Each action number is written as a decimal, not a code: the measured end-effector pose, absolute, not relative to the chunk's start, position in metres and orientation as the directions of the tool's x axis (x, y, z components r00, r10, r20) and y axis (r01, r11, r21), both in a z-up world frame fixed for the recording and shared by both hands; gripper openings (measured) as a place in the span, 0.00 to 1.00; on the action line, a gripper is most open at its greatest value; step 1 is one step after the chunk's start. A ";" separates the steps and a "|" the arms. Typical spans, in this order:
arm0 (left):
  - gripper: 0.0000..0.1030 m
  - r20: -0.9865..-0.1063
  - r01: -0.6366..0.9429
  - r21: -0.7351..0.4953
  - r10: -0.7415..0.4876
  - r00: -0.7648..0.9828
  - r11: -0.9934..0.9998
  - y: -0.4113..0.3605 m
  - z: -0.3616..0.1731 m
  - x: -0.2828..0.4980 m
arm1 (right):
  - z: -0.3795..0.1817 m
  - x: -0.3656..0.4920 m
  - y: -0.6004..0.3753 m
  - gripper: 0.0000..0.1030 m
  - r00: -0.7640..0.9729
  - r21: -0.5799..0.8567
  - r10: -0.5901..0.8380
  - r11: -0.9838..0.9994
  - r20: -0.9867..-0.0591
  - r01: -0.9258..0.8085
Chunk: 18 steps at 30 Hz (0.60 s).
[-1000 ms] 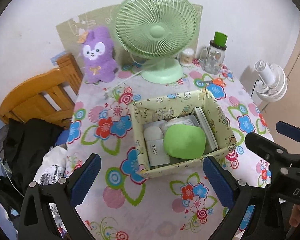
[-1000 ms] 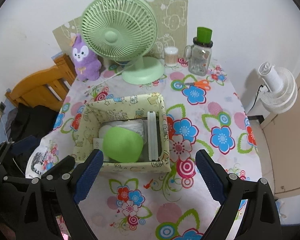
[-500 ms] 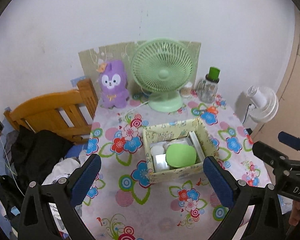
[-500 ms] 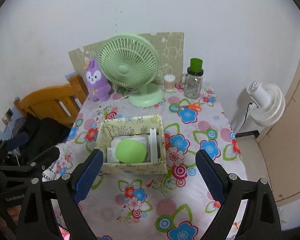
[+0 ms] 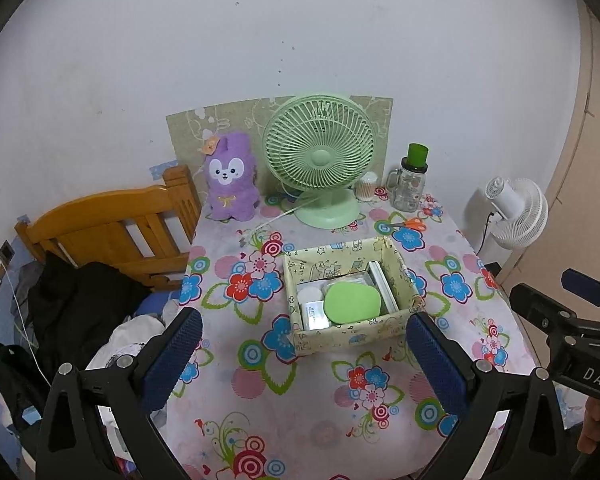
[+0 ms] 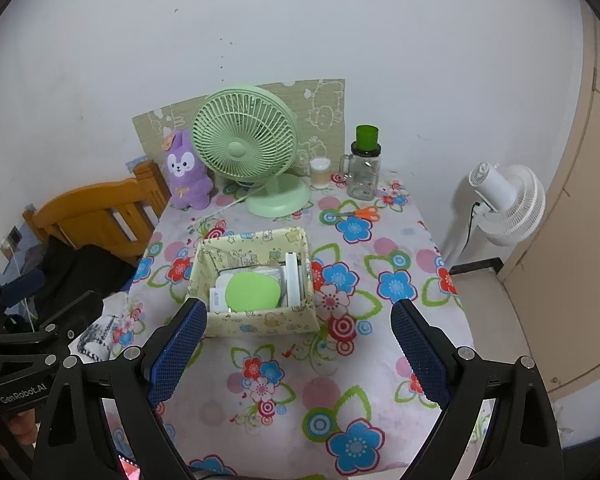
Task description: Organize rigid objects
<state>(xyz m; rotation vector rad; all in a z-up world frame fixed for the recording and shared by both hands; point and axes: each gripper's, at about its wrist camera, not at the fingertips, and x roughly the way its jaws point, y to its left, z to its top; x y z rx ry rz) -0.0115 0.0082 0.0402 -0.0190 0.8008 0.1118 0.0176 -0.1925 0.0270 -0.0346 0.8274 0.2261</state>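
- The left gripper [image 5: 304, 354] hung above the table [image 5: 236, 396], jaws spread wide and empty.
- The box [image 5: 350, 334] sat mid-table, holding a green lid [image 5: 352, 303] and white items.
- The right gripper [image 6: 298, 354] hovered nearby, jaws likewise spread, empty.

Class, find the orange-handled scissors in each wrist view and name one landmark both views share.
Left wrist view: scissors lie right of centre, behind the box.
Right wrist view: scissors lie right of centre, on the cloth behind the box.
Shared landmark: the green fan.
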 end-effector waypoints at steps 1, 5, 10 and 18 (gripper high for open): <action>1.00 -0.714 -0.110 0.026 0.095 0.694 0.994 0.008 0.041 -0.013 | 0.027 0.016 -0.193 0.92 0.656 0.058 0.185 0.976 -0.732 -0.211; 1.00 -0.702 -0.115 0.035 0.107 0.704 0.993 0.005 0.045 -0.015 | 0.029 0.013 -0.193 0.92 0.660 0.068 0.194 0.975 -0.726 -0.211; 1.00 -0.704 -0.115 0.039 0.109 0.701 0.993 0.004 0.047 -0.013 | 0.031 0.015 -0.192 0.92 0.667 0.061 0.196 0.973 -0.719 -0.220; 1.00 -0.715 -0.108 0.039 0.103 0.692 0.993 0.003 0.047 -0.009 | 0.035 0.017 -0.186 0.93 0.668 0.057 0.201 0.971 -0.717 -0.232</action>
